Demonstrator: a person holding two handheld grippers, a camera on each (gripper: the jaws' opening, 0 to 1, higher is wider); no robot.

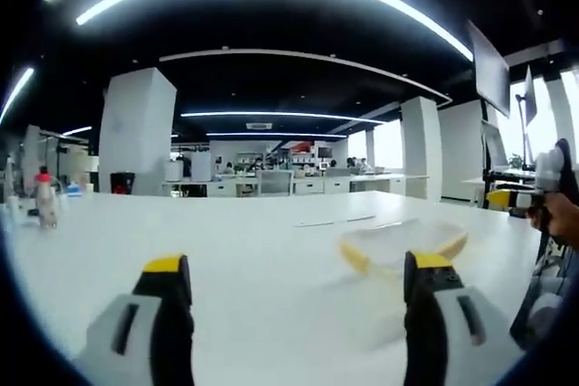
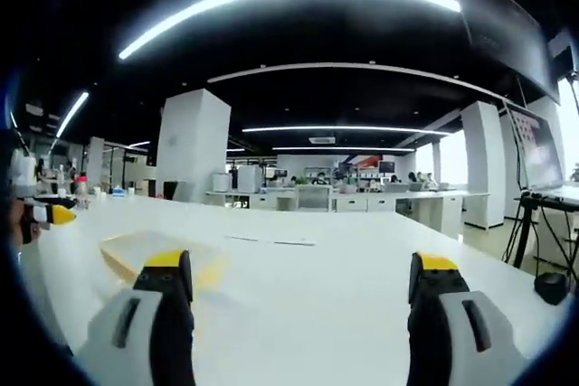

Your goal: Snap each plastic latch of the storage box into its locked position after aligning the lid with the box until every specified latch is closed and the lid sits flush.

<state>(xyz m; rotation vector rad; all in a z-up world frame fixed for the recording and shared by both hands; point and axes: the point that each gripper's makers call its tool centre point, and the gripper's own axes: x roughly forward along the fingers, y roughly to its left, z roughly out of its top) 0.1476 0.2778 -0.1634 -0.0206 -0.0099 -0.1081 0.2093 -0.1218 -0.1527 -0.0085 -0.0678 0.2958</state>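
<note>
A clear plastic storage box (image 1: 398, 243) with yellow latches lies on the white table (image 1: 253, 241), just ahead of my left gripper's right jaw. My left gripper (image 1: 297, 264) is open, nothing between its yellow-tipped jaws, and it is short of the box. In the right gripper view the same box (image 2: 136, 247) lies at the left, partly behind the left jaw. My right gripper (image 2: 300, 261) is open and empty over the bare table (image 2: 308, 268). Each gripper shows at the edge of the other's view, held by a hand: right gripper (image 1: 543, 192), left gripper (image 2: 45, 214).
A small bottle with a red cap (image 1: 43, 198) stands at the table's far left. A monitor on a stand (image 2: 538, 146) and a black object (image 2: 550, 287) are off the table's right side. Desks and white pillars fill the room behind.
</note>
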